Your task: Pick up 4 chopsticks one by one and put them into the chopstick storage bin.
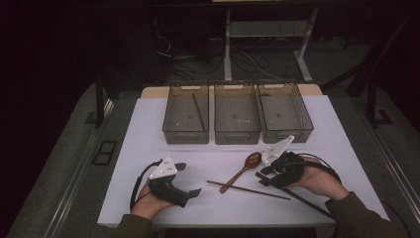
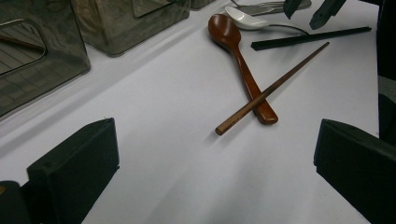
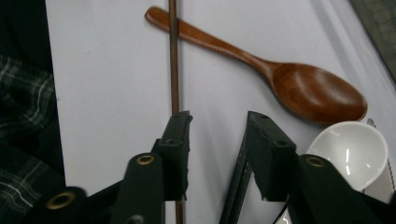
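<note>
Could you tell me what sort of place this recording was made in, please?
Probably a lab or workshop data-collection bench, not a kitchen: a white-covered table with three mesh bins in a row, loose cables and desk legs on the floor behind, and a wooden spoon staged for handheld grippers.

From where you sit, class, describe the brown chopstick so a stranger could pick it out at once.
Start at the white table, in front of the three bins. The brown chopstick lies across the wooden spoon handle. It is brown and round; the chopstick beside it is black.
</note>
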`<act>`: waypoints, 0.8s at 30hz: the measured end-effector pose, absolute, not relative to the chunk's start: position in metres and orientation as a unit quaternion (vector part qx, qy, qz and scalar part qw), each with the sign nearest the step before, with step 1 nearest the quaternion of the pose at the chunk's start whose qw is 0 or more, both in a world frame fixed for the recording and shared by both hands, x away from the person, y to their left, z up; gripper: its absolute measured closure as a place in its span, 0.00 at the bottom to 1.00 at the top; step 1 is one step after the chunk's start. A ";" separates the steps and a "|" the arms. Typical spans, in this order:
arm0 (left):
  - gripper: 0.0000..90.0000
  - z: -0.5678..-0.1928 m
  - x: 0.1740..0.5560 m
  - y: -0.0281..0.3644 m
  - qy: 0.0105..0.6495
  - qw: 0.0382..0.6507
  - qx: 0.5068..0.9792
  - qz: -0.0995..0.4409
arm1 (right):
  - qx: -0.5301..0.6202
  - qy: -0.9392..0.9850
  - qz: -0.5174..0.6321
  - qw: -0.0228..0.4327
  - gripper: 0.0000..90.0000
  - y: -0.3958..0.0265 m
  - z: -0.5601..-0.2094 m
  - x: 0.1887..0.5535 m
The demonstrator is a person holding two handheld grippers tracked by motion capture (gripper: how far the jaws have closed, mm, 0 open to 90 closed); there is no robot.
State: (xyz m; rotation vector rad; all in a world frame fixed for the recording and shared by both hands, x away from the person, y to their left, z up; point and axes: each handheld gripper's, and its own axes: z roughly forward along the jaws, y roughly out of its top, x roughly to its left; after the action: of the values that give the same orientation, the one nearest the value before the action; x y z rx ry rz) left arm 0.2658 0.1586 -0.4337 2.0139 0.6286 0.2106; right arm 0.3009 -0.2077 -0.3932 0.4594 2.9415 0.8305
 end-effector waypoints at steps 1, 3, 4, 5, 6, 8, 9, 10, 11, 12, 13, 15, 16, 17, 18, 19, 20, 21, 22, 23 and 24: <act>0.00 -0.434 0.266 0.158 0.258 0.489 0.829 0.087 | 0.143 0.954 0.260 0.028 0.70 -0.208 -0.394 0.301; 0.00 -0.434 0.266 0.158 0.258 0.488 0.829 0.087 | 0.135 0.960 0.245 0.028 0.72 -0.206 -0.395 0.299; 0.00 -0.434 0.266 0.158 0.258 0.488 0.829 0.087 | 0.133 0.962 0.237 0.027 0.73 -0.205 -0.396 0.298; 0.00 -0.434 0.266 0.158 0.258 0.488 0.829 0.086 | 0.129 0.964 0.229 0.026 0.75 -0.204 -0.397 0.297; 0.00 -0.434 0.266 0.158 0.258 0.488 0.829 0.086 | 0.125 0.967 0.221 0.025 0.76 -0.203 -0.398 0.297; 0.00 -0.434 0.266 0.158 0.258 0.488 0.830 0.086 | 0.116 0.971 0.208 0.022 0.79 -0.201 -0.399 0.295; 0.00 -0.434 0.266 0.158 0.257 0.488 0.830 0.086 | 0.111 0.973 0.202 0.019 0.80 -0.201 -0.400 0.295; 0.00 -0.434 0.266 0.158 0.257 0.488 0.830 0.086 | 0.106 0.974 0.199 0.016 0.81 -0.200 -0.401 0.294; 0.00 -0.434 0.266 0.158 0.257 0.488 0.830 0.086 | 0.102 0.976 0.194 0.012 0.82 -0.199 -0.402 0.293; 0.00 -0.434 0.266 0.158 0.257 0.486 0.831 0.086 | 0.099 0.977 0.188 0.010 0.82 -0.198 -0.402 0.292; 0.00 -0.434 0.266 0.158 0.257 0.486 0.831 0.086 | 0.097 0.978 0.183 0.010 0.83 -0.197 -0.403 0.292; 0.00 -0.434 0.266 0.158 0.257 0.486 0.831 0.086 | 0.090 0.981 0.173 0.006 0.83 -0.195 -0.405 0.291; 0.00 -0.434 0.266 0.158 0.257 0.486 0.831 0.086 | 0.089 0.982 0.169 0.006 0.83 -0.195 -0.406 0.290; 0.00 -0.434 0.266 0.158 0.257 0.486 0.831 0.086 | 0.087 0.982 0.166 0.005 0.83 -0.194 -0.407 0.290; 0.00 -0.434 0.266 0.158 0.256 0.486 0.831 0.086 | 0.085 0.983 0.161 0.004 0.83 -0.194 -0.408 0.290; 0.00 -0.434 0.266 0.158 0.256 0.486 0.831 0.086 | 0.086 0.984 0.158 0.004 0.84 -0.193 -0.409 0.290; 0.00 -0.434 0.266 0.158 0.256 0.486 0.831 0.086 | 0.084 0.984 0.154 0.003 0.84 -0.193 -0.409 0.290; 0.00 -0.434 0.266 0.158 0.256 0.486 0.831 0.086 | 0.083 0.985 0.151 0.003 0.84 -0.192 -0.410 0.290; 0.00 -0.434 0.266 0.158 0.256 0.486 0.831 0.085 | 0.083 0.985 0.148 0.003 0.85 -0.192 -0.410 0.290; 0.00 -0.434 0.266 0.158 0.256 0.486 0.831 0.086 | 0.081 0.986 0.145 0.003 0.85 -0.191 -0.411 0.290; 0.00 -0.434 0.266 0.158 0.256 0.486 0.831 0.085 | 0.080 0.986 0.143 0.003 0.85 -0.191 -0.412 0.290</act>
State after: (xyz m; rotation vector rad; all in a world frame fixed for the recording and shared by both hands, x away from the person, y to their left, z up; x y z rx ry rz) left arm 0.2656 0.1579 -0.4338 2.0217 0.6234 0.2073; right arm 0.2897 -0.1908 -0.4118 0.2514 3.0936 0.4498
